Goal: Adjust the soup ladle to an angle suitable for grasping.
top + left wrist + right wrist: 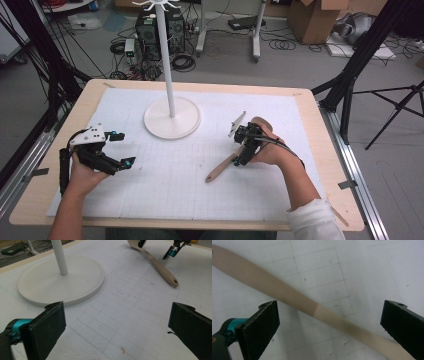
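Observation:
A wooden spoon (222, 169) lies slantwise on the white gridded mat (165, 190), bowl toward the far right, handle end with a hole toward me. My right gripper (244, 149) hovers over its middle, pointing down. In the right gripper view the handle (294, 300) runs diagonally between the wide-apart jaws of the right gripper (332, 315), touching neither. My left gripper (124, 149) is held open at the mat's left, nothing in it. From the left gripper view, its gripper (116, 317) faces the stand base (60, 282) and the spoon (160, 266) farther off.
A white stand with a round base (172, 120) and a tall thin pole (166, 60) sits at the mat's far middle. The wooden table edge (200, 86) frames the mat. Beyond the table are cables, computers and boxes on the floor.

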`<state>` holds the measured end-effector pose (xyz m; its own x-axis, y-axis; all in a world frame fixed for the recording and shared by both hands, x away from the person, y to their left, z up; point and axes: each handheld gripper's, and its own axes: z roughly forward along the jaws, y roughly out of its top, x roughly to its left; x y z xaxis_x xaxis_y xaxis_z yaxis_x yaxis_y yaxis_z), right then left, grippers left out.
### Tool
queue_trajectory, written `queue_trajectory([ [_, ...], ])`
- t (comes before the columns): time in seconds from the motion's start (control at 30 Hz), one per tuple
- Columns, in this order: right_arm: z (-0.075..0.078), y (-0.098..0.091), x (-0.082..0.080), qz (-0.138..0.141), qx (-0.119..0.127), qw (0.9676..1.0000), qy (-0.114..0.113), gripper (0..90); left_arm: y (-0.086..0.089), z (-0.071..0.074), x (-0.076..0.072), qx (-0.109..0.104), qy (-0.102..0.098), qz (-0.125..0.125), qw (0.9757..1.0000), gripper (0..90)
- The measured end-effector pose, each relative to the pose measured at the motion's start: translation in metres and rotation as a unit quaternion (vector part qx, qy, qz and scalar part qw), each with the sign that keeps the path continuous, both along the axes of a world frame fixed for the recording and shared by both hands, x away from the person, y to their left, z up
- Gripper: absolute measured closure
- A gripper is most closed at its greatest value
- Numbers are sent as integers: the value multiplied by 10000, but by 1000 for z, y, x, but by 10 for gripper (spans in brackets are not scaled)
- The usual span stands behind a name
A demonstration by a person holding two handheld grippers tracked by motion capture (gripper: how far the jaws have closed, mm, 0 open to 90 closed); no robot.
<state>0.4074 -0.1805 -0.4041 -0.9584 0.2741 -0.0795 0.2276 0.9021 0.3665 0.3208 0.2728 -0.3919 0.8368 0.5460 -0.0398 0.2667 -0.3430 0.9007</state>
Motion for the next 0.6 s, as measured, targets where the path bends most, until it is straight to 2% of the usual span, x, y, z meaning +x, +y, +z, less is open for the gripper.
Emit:
queue_trajectory([
  [0.07, 2, 5, 1, 81, -141, 9999, 22, 10, 0, 0, 0, 5, -4, 4, 10000, 16],
  [0.17, 2, 10, 3, 175, -203, 9996, 74, 11, 0, 1, -1, 8, -21, 21, 10000, 17],
  [0.23, -1, 12, 4, 222, -248, 9994, 111, 19, 2, 1, -1, 2, -40, 34, 10000, 17],
  [0.33, -5, 14, 2, 258, -451, 9985, 152, 42, 2, 2, -1, -22, -49, 30, 10000, 17],
  [0.5, -6, 15, 2, 328, -539, 9980, 91, 80, 2, 3, -2, -22, -76, 30, 10000, 17],
  [0.53, -5, 15, 2, 357, -544, 9977, 195, 147, 2, 4, -2, -24, -80, 23, 10000, 16],
  [0.6, -5, 15, 1, 352, -583, 9975, 182, 162, 2, 4, -2, -30, -86, 29, 10000, 17],
])
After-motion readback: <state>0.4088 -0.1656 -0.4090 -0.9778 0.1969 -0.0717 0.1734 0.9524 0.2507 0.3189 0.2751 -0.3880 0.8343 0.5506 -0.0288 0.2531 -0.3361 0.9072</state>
